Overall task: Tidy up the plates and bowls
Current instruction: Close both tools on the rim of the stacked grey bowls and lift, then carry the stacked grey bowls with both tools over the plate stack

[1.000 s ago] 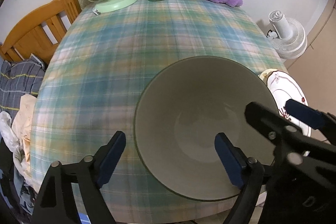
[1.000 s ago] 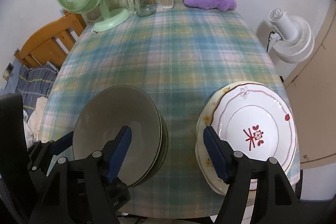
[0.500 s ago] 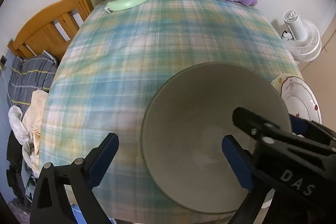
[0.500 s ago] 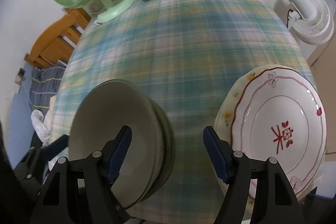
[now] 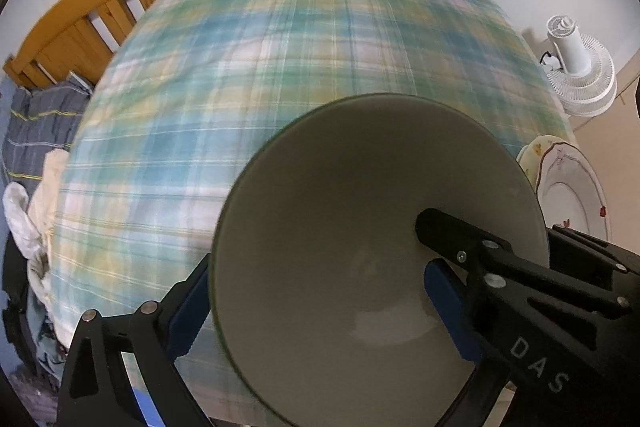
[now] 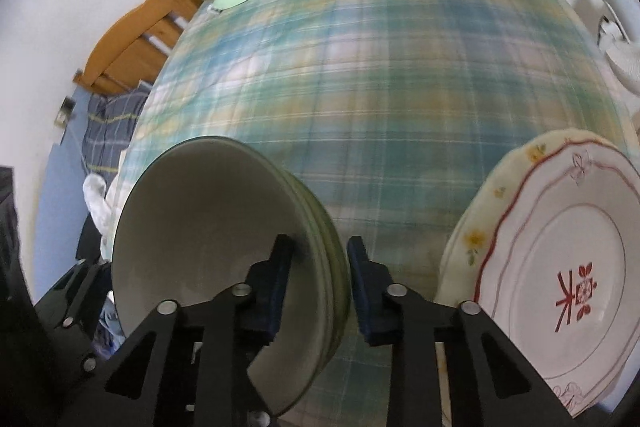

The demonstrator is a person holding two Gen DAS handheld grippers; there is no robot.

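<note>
Right gripper (image 6: 319, 281) clamped across near rim of stacked grey-green ceramic bowls (image 6: 208, 227); left gripper (image 5: 320, 303) spread wide, straddling them.

The checked cloth (image 6: 360, 87) looks blurry. The white fan (image 6: 618, 11) is cut off. The bowls (image 5: 360, 227) hide the surface's near edge.

right gripper (image 5: 532, 311) body: "DAS" in white letters
top plate (image 6: 568, 291) centre: red mark, kinda like a character, can't read it
</note>
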